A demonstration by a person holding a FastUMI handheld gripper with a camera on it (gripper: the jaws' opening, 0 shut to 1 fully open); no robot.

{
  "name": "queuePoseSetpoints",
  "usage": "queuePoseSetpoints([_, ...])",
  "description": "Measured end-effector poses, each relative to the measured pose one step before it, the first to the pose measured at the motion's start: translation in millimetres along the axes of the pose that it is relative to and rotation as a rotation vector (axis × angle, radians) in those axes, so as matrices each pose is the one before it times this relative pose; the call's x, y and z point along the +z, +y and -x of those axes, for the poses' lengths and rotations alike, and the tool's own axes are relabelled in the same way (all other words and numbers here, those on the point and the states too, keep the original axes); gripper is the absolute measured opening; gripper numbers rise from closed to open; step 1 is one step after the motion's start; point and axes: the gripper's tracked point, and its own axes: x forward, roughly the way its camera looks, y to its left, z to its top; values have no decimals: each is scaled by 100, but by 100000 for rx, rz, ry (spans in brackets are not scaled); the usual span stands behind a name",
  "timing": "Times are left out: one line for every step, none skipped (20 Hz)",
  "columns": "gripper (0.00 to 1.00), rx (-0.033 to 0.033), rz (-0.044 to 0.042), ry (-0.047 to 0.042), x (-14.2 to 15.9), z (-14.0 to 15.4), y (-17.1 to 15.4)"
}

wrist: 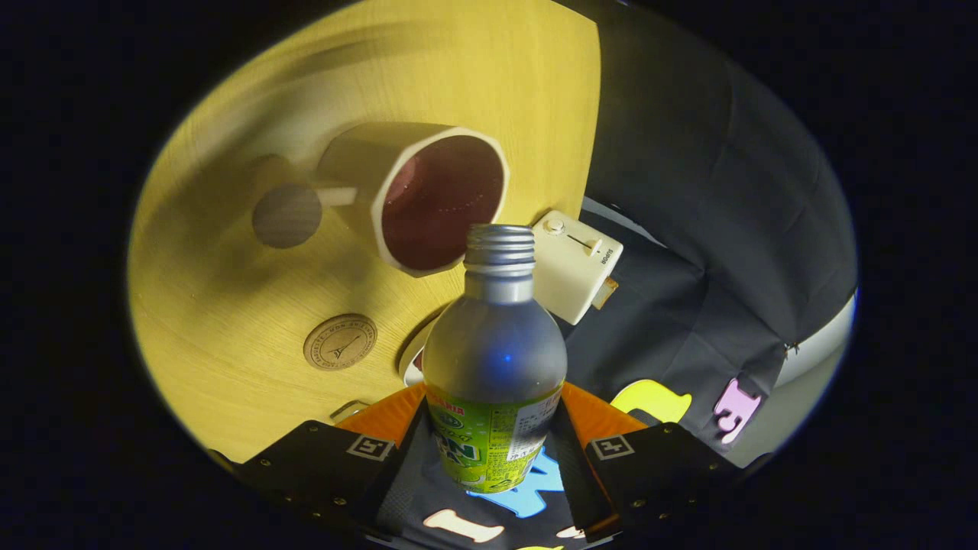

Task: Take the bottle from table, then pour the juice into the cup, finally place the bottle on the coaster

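Claw (495, 439) closed on both sides of the bottle (494, 359), gripping its glossy green label. Smooth silver metal body, rounded shoulder, threaded open neck. Beyond the neck, toward 11 o'clock, faceted pale cup (428, 200) with dark liquid inside. At 9 o'clock of the bottle, round wooden coaster (340, 341) flat on the yellow wood-grain desk (229, 290). At 1 o'clock, cream boxy device (574, 263).

The silver aluminium bottle with a green label (494, 359) sits clamped between the gripper (493, 451) fingers. Beyond its open neck stands the cream mug (428, 200) on the yellow wooden counter (229, 305), a round wooden coaster (340, 341) to the left and a cream box-shaped device (574, 267) to the right.
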Motion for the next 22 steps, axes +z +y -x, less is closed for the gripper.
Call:
queuePoseSetpoints([78,395,-5584,142,-270,104,175])
queuePoseSetpoints([78,228,-6168,278,-424,114,-17])
queuePoseSetpoints([78,70,-5719,491,-316,8,-82])
queuePoseSetpoints([78,-893,-4403,637,-286,-8,-148])
queuePoseSetpoints([78,-1120,-3829,378,-251,59,-354])
queuePoseSetpoints([78,-700,-3852,193,-267,-47,-69])
queuePoseSetpoints([79,156,-4117,223,-242,91,58])
queuePoseSetpoints([79,215,-4154,84,-127,1,152])
queuePoseSetpoints([79,-16,-3631,-207,-104,81,13])
queuePoseSetpoints([79,-473,-2559,-405,-49,7,-133])
queuePoseSetpoints([79,-910,-1582,-389,-47,41,-174])
queuePoseSetpoints([78,-576,-893,-21,-94,142,24])
queuePoseSetpoints([79,-456,-1220,-169,-96,101,81])
queuePoseSetpoints([79,-339,-1841,-314,-117,152,15])
queuePoseSetpoints([79,-375,-2552,-220,-68,102,69])
queuePoseSetpoints([79,-195,-3255,-168,-125,36,15])
queuePoseSetpoints([78,-71,-3796,34,-163,78,97])
queuePoseSetpoints([79,-245,-4102,79,-162,35,-45])
queuePoseSetpoints([79,-232,-3979,271,-251,-7,55])
queuePoseSetpoints([79,38,-3449,252,-262,-18,69])
queuePoseSetpoints([79,-218,-2905,169,-136,-57,6])
queuePoseSetpoints([79,-860,-2741,-132,-166,50,-190])
